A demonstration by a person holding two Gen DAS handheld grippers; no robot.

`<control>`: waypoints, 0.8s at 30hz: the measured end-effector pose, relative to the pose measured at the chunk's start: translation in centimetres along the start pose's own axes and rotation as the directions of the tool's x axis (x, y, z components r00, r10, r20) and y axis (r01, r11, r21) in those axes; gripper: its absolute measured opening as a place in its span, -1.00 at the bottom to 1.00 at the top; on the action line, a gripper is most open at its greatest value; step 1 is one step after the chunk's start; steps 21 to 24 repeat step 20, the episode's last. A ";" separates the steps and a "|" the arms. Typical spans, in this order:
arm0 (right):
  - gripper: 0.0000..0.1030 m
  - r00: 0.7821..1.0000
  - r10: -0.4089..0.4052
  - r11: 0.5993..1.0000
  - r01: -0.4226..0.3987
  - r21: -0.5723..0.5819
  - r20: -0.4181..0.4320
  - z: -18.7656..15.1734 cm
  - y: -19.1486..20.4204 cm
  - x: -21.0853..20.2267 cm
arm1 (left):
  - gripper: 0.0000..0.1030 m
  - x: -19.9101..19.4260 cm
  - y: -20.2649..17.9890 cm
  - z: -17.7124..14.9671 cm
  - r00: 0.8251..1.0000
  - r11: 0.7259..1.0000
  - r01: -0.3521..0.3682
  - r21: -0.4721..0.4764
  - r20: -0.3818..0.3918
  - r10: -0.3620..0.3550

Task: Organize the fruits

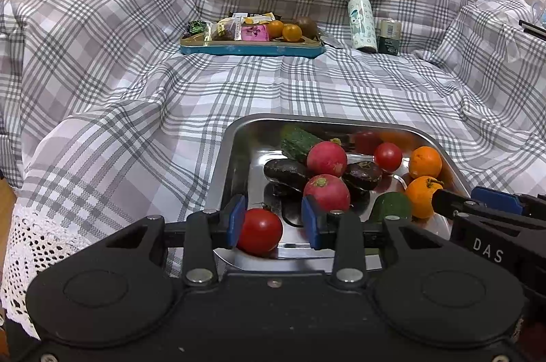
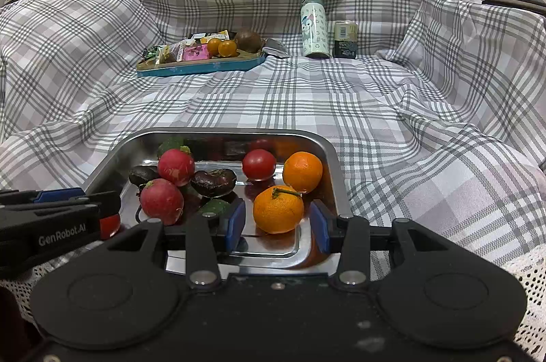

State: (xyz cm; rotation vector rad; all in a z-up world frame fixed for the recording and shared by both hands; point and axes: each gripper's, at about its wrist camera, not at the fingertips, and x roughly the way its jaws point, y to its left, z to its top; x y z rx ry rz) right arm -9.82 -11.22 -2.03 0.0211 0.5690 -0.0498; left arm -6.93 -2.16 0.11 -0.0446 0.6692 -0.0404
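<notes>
Your left gripper (image 1: 274,222) gapes around the near tomato (image 1: 260,231), your right gripper (image 2: 278,218) around a stemmed orange (image 2: 278,209), neither gripped. Mixed produce fills the steel tray (image 2: 336,170); two small oranges (image 1: 284,30) sit on the far blue tray (image 1: 252,49). Sorting looks partway at best.

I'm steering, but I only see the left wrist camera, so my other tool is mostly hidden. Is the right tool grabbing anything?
Observer: No. The right tool is open, with a pad on either side of the stemmed orange and a gap on both sides.
Operator: What does my left tool look like from there?
Observer: The side of the left tool reads GenRobot.AI, and it hides most of the red tomato.
</notes>
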 end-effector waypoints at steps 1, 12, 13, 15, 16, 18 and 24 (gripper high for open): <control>-0.15 1.000 0.000 1.000 0.000 0.000 -0.001 0.0 0.0 0.0 | -0.13 0.0 0.0 0.0 1.000 1.000 0.000 -0.001 0.000 0.000; -0.15 1.000 0.000 1.000 0.000 -0.007 -0.001 0.0 0.1 -0.1 | -0.13 -0.1 -0.2 -0.1 1.000 1.000 -0.004 0.012 0.006 0.003; -0.15 1.000 0.000 1.000 0.000 -0.008 -0.001 0.0 0.1 -0.1 | -0.13 -0.1 -0.2 0.0 1.000 1.000 -0.004 0.011 0.007 0.004; -0.15 1.000 -0.001 1.000 0.001 -0.009 -0.001 0.0 0.1 -0.1 | -0.13 -0.1 -0.2 -0.1 1.000 1.000 -0.006 0.014 0.010 0.006; -0.15 1.000 -0.001 1.000 0.001 -0.010 -0.001 0.0 0.1 -0.1 | -0.13 -0.2 -0.2 -0.1 1.000 1.000 -0.008 0.016 0.014 0.007; -0.15 1.000 -0.003 1.000 0.003 -0.012 -0.002 -0.1 0.0 -0.1 | -0.13 -0.4 -0.3 -0.1 0.999 1.000 -0.016 0.023 0.031 0.016; -0.15 1.000 -0.006 1.000 0.006 -0.015 -0.003 -0.1 0.0 -0.1 | -0.13 -0.6 -0.4 -0.1 0.999 0.999 -0.022 0.029 0.040 0.021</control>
